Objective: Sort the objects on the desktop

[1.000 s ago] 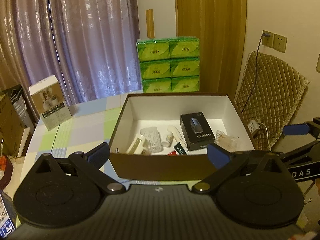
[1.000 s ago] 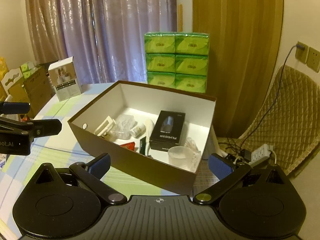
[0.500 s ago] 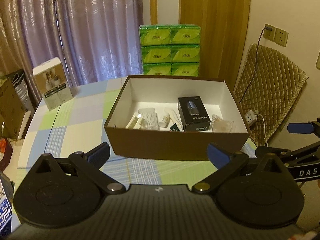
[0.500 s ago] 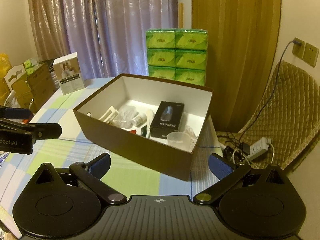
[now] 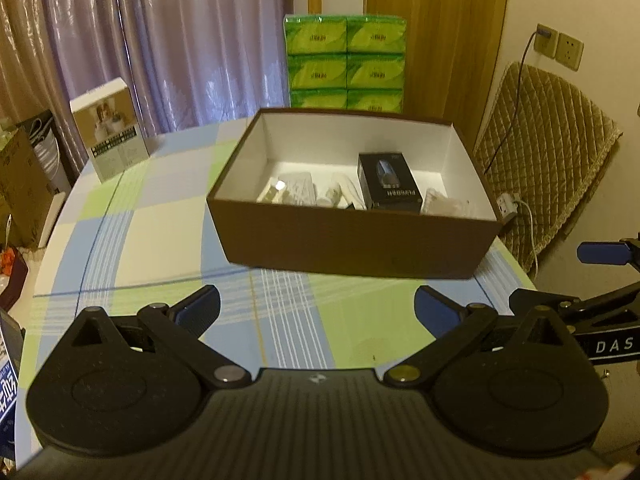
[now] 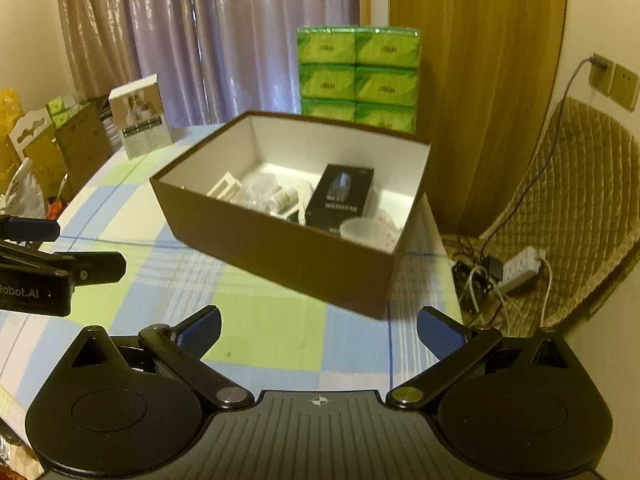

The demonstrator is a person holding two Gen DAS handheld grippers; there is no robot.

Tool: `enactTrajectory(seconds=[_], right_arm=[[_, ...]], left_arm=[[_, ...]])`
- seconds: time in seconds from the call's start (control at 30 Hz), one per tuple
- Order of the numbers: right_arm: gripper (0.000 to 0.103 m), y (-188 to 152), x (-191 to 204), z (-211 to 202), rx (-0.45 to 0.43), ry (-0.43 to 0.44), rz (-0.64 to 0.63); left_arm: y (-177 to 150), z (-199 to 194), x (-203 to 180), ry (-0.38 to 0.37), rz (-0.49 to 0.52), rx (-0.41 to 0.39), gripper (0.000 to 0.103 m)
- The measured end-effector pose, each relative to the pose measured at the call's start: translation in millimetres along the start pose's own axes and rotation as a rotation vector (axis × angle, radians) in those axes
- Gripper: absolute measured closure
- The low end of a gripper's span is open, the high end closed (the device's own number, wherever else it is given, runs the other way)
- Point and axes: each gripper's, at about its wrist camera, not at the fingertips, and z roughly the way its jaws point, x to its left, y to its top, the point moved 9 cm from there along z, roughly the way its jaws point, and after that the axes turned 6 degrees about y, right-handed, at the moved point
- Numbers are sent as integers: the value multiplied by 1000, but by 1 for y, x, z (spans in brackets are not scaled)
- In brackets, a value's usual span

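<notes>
Left gripper [image 5: 317, 309]: jaws wide apart, holding nothing, touching nothing, above the checked tablecloth [image 5: 152, 240]. Right gripper [image 6: 319, 326]: jaws likewise wide apart and empty, clear of the cloth. The brown box [image 5: 352, 248] stands on the table ahead of both grippers, well apart from the fingertips. Inside it, left to right: a white holder [image 6: 224, 190], a clear packet [image 6: 260, 188], a small bottle [image 6: 282, 200], a black carton [image 6: 340, 196], a plastic cup [image 6: 366, 232].

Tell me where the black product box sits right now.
In both wrist views the black product box lies flat inside the brown cardboard box, right of centre, between a small white bottle and a clear plastic cup.
</notes>
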Motion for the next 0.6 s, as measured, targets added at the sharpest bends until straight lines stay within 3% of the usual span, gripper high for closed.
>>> enactTrajectory(seconds=[0.6], right_arm=[[2,-24,-2,21,98,-5,37]], left_arm=[[-24,21,1,20,1,95,1]])
